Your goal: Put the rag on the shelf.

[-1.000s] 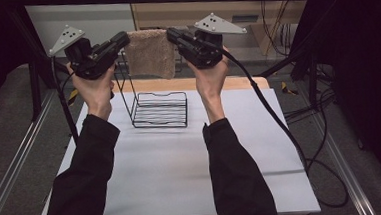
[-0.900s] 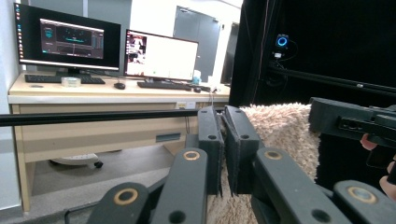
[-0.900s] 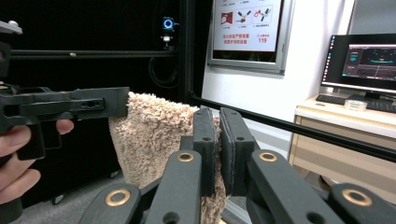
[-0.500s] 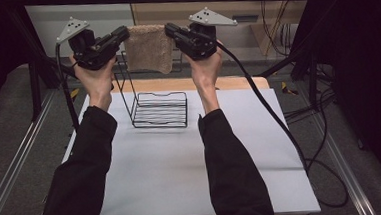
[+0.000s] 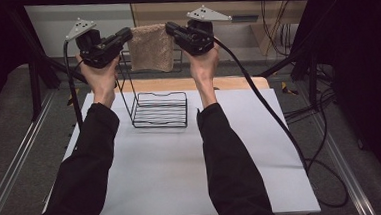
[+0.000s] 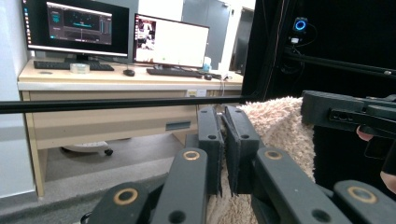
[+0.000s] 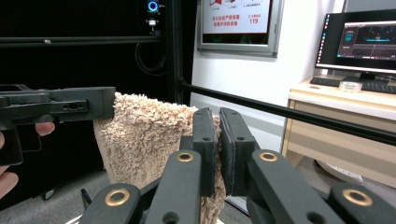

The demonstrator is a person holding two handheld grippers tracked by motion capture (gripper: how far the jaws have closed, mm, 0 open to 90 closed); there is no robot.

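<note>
The left gripper (image 5: 126,36) is pinching the towel's (image 5: 151,47) upper corner at about 9 o'clock of the cloth, and the right gripper (image 5: 171,29) is pinching the opposite corner at 3 o'clock — both sets of jaws are standing narrow, clamped on the fabric. The towel is hanging flat between them, held up in the air at 12 o'clock of the table (image 5: 183,178), above and behind the wire rack (image 5: 159,109). The rack is sitting on the table's far part, between the two forearms. In the left gripper view the fluffy beige towel (image 6: 280,126) is lying against the closed jaws at 3 o'clock; in the right gripper view the towel (image 7: 144,140) is hanging at 9 o'clock — its edge caught between the pads.
</note>
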